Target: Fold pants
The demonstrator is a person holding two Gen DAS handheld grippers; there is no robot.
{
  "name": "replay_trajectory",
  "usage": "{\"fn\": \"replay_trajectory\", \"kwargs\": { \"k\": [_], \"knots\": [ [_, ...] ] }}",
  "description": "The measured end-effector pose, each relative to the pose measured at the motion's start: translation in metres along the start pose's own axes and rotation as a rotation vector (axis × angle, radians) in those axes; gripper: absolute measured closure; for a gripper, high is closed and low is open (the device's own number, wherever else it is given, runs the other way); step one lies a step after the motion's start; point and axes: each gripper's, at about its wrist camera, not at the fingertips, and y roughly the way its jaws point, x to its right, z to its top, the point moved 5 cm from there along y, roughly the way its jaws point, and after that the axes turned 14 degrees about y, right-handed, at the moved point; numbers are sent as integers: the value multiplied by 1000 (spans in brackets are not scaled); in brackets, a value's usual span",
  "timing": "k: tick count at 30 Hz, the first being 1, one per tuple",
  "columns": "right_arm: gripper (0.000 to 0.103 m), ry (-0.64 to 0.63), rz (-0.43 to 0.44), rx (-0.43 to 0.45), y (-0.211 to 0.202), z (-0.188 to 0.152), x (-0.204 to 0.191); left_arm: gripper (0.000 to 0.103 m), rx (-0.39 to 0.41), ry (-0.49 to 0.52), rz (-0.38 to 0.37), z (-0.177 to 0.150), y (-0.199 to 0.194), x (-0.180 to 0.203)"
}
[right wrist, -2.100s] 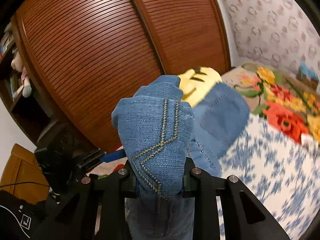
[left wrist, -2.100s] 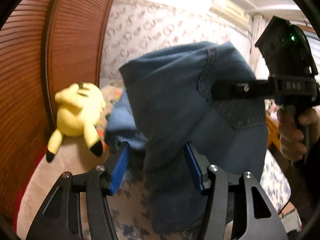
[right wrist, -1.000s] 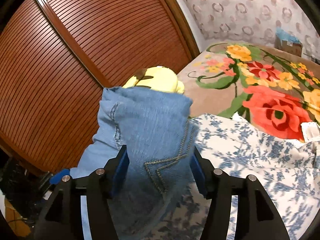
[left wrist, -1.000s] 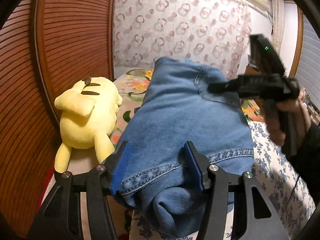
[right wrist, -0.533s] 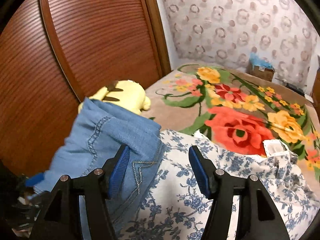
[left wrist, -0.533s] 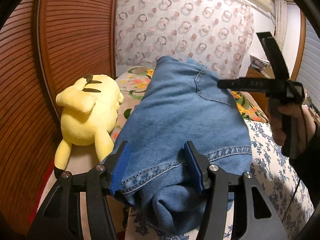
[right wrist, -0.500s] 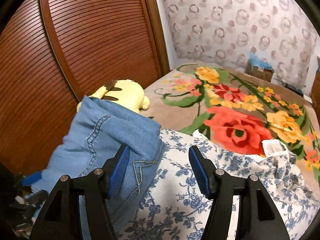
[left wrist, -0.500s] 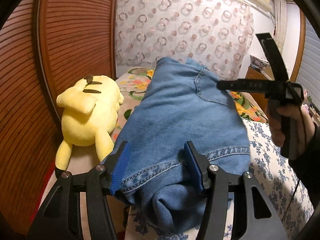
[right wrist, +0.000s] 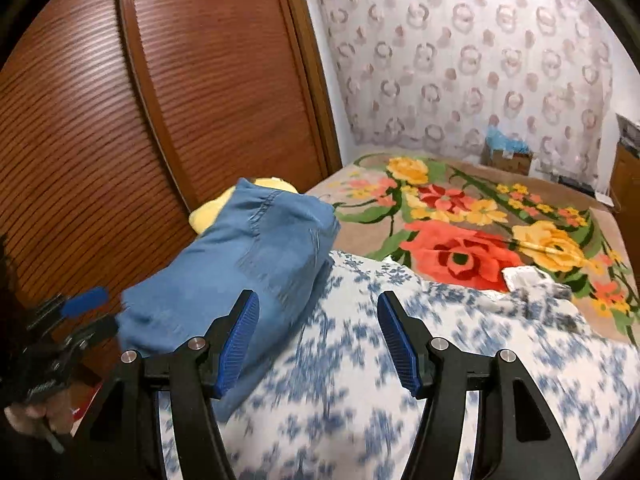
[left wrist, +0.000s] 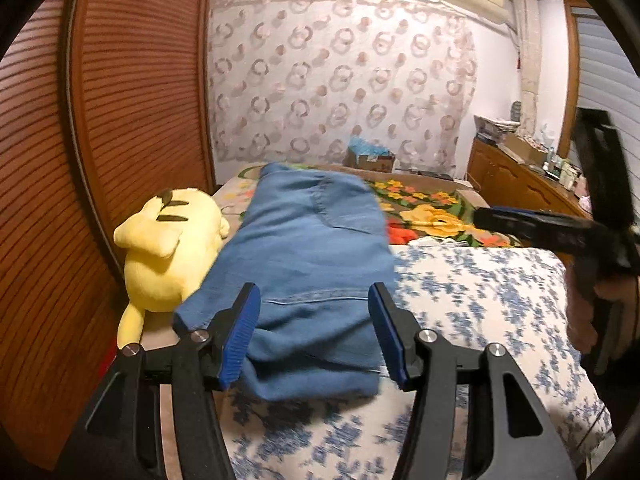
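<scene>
We are looking at the jeans point(left wrist: 308, 264) lying folded on the blue-flowered sheet point(left wrist: 472, 296), along the bed's left edge and touching the yellow plush toy point(left wrist: 168, 248) beside the wooden sliding door point(left wrist: 132, 92). Their long axis is running away from us toward the far wall, with the near folded end just ahead of the left gripper point(left wrist: 314, 330). Its blue pads are standing spread, and we are judging them clear of the denim. The right gripper point(right wrist: 318, 338) is also standing spread and empty over the sheet, with the jeans lying off to its left. So we are judging the left hand the nearer one for any further fold or smoothing.
</scene>
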Motion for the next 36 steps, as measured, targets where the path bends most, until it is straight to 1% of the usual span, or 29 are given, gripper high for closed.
{"fn": "replay_trajectory", "kwargs": {
  "k": [3, 5, 6, 12, 14, 15, 18, 20, 22, 24, 26, 29, 30, 32, 36],
  "knots": [
    [39, -8, -34, 60, -48, -17, 8, 37, 30, 23, -16, 5, -15, 20],
    [39, -13, -61, 98, -78, -25, 13, 29, 52, 38, -26, 8, -26, 34],
    [39, -10, -76, 115, -92, -29, 16, 26, 64, 45, -34, 10, -31, 42],
    [39, 5, -157, 204, -176, -57, 32, 16, 101, 91, -84, 21, -55, 88],
    [36, 19, -179, 234, -203, -66, 38, 4, 115, 101, -87, 24, -62, 101],
    [34, 22, -181, 244, -218, -75, 32, 1, 127, 104, -92, 25, -67, 107],
    [29, 31, -200, 280, -248, -85, 30, 0, 151, 110, -120, 29, -80, 125],
    [29, 31, -220, 302, -265, -89, 30, 0, 163, 121, -125, 34, -88, 136],
    [28, 38, -238, 318, -280, -94, 31, 0, 168, 133, -114, 39, -95, 146],
    [27, 42, -241, 334, -289, -106, 25, 0, 175, 136, -115, 42, -102, 153],
    [27, 57, -258, 353, -292, -111, 25, 0, 177, 131, -106, 43, -107, 158],
    [27, 65, -285, 379, -300, -119, 24, 0, 173, 130, -114, 42, -111, 162],
    [27, 64, -291, 382, -293, -123, 19, 0, 173, 128, -114, 42, -113, 164],
    [27, 64, -315, 389, -296, -129, 16, 0, 174, 133, -116, 39, -114, 169],
    [27, 73, -327, 378, -287, -130, 17, 0, 169, 151, -118, 36, -116, 179]
  ]
}}
